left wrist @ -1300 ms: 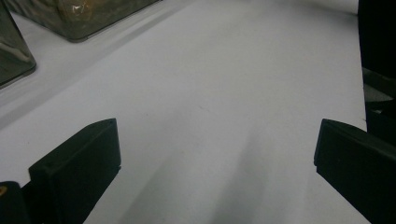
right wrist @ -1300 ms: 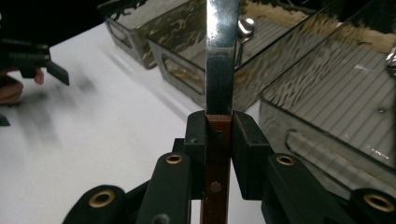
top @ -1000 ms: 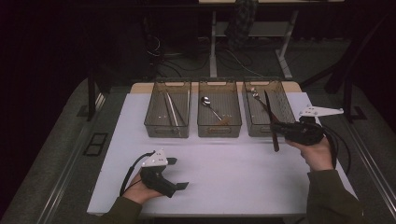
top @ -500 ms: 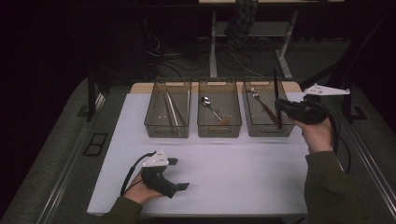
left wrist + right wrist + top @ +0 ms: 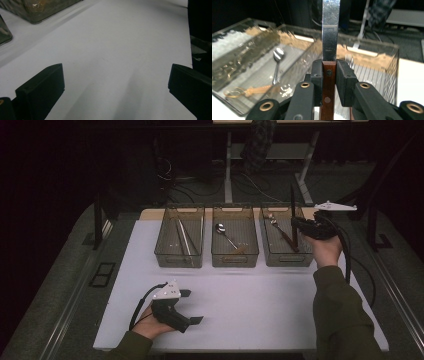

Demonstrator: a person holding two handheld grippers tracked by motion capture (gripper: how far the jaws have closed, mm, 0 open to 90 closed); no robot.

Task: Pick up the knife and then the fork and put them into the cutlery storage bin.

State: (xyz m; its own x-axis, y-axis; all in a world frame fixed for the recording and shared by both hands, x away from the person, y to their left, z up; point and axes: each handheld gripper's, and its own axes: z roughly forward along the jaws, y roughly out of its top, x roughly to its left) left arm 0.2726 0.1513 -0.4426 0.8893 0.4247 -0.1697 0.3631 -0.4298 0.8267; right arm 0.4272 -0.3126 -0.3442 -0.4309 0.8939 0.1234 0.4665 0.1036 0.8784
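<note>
My right gripper (image 5: pixel 299 226) is shut on the brown wooden handle of a table knife (image 5: pixel 293 200). It holds the knife upright, blade up, above the right-hand clear bin (image 5: pixel 287 264). In the right gripper view the two pads (image 5: pixel 317 75) clamp the knife handle (image 5: pixel 329 72), and the steel blade (image 5: pixel 330 30) rises out of the top of the frame. My left gripper (image 5: pixel 191 306) lies on the white table (image 5: pixel 260 310) at the front left. It is open, and its fingers (image 5: pixel 42 85) have only bare tabletop between them.
Three clear bins stand in a row at the back of the table. The left bin (image 5: pixel 179 265) holds long metal utensils, the middle bin (image 5: pixel 235 265) a spoon (image 5: pixel 223 232), and the right bin a brown-handled utensil (image 5: pixel 282 232). The table's edges drop to dark floor.
My right gripper has risen from just above the table and moved back over the right bin. The knife has swung from slanted to upright. The left gripper has stayed in place.
</note>
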